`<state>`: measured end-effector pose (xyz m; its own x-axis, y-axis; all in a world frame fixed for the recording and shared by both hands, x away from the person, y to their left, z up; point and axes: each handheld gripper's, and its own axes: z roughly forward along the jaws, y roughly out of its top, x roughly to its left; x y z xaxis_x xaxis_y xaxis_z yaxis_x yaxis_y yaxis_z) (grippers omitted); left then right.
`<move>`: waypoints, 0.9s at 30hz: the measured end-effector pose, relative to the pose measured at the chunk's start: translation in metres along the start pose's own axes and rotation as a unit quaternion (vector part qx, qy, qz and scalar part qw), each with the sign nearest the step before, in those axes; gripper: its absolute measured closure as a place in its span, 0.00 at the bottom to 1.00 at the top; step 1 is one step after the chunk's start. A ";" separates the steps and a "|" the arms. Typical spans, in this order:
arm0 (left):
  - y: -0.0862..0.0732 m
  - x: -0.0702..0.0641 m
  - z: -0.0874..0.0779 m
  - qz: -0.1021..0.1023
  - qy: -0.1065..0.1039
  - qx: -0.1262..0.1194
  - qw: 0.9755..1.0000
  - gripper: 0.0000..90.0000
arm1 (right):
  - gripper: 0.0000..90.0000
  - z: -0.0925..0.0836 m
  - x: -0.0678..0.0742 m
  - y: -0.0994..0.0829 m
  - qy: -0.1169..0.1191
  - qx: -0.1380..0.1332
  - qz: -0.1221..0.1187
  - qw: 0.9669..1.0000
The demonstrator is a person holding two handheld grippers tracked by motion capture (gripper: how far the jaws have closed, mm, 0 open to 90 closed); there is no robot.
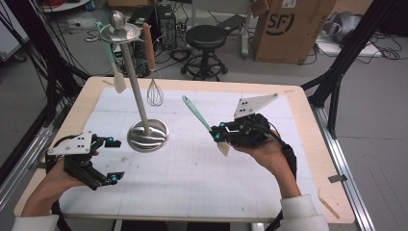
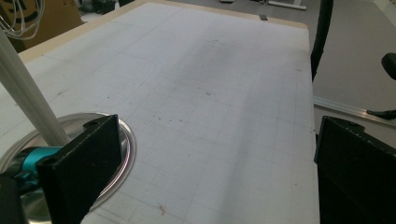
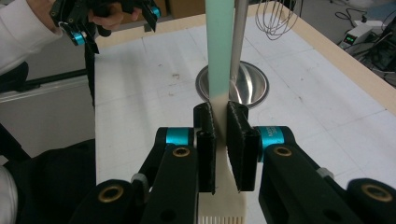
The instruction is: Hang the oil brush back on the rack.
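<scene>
My right gripper (image 1: pixel 219 134) (image 3: pixel 221 140) is shut on a silicone brush, at the joint between its teal handle (image 1: pixel 195 111) (image 3: pixel 219 46) and cream head (image 1: pixel 223 148) (image 3: pixel 222 196). The brush hangs clear of the mat, with the handle slanting up and left towards the steel utensil stand (image 1: pixel 147 135) (image 3: pixel 252 84). From the stand's top disc (image 1: pixel 119 32) hang a teal-handled spatula (image 1: pixel 118 79) and a wire whisk (image 1: pixel 154 91). My left gripper (image 1: pixel 111 159) (image 2: pixel 215 177) rests open and holds nothing at the table's front left, beside the stand's base (image 2: pixel 127 151).
A white gridded mat (image 1: pixel 202 178) covers most of the wooden table (image 1: pixel 308 144). Behind the table stand a black stool (image 1: pixel 206 38) and a cardboard box (image 1: pixel 288 29). Black frame legs (image 1: pixel 337 77) rise at the right, and cables lie at the left.
</scene>
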<state>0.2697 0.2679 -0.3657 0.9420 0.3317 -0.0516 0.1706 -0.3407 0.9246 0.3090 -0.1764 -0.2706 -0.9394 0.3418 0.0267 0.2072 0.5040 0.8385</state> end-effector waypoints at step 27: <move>0.094 -0.003 0.006 0.018 0.000 -0.022 1.000 0.02 | 0.91 -0.001 0.003 0.005 -0.007 -0.023 0.012 1.000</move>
<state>0.2848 0.2300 -0.2810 0.9476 0.3189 -0.0177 0.1232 -0.3140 0.9414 0.3073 -0.1740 -0.2656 -0.9305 0.3641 0.0400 0.2168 0.4594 0.8614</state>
